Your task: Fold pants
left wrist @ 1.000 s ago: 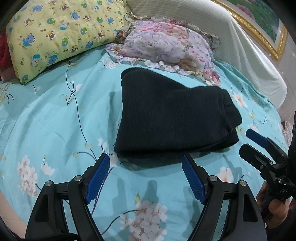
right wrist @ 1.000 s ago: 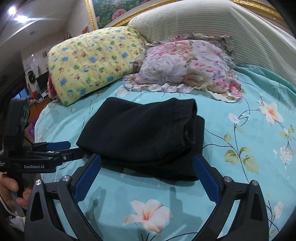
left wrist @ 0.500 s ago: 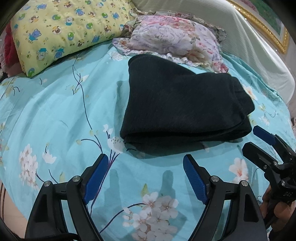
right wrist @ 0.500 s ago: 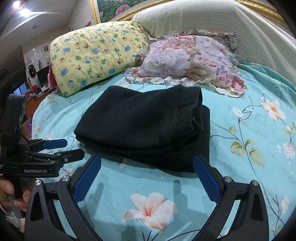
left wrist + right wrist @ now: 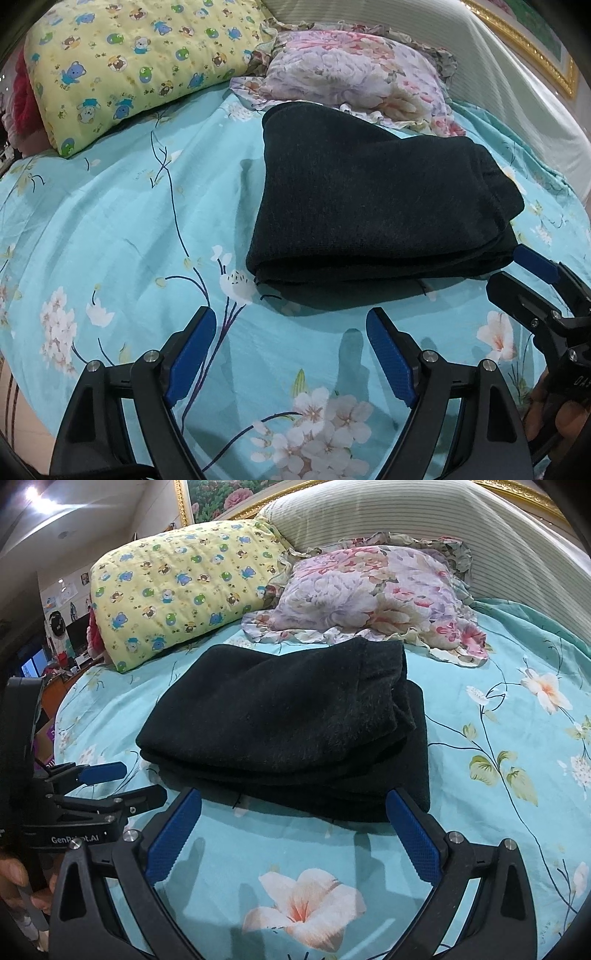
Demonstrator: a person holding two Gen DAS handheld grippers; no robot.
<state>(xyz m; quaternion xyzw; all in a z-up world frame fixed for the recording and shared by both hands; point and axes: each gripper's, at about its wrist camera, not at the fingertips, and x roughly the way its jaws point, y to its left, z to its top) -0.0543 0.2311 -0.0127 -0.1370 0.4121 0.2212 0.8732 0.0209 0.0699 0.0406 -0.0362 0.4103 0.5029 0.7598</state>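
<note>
Clearly the pants [image 5: 373,206] are soft, thick dark knit, lying folded in a layered bundle on the flowered turquoise bed [image 5: 110,221], just before the pillows [image 5: 373,590]. They should sag and drape, so gripping the stacked near edge seems best. Both the left gripper [image 5: 291,354] and right gripper [image 5: 293,834] hover with fingers spread wide, holding nothing.

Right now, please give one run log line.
pants: folded on bed | left gripper: open, empty | right gripper: open, empty
</note>
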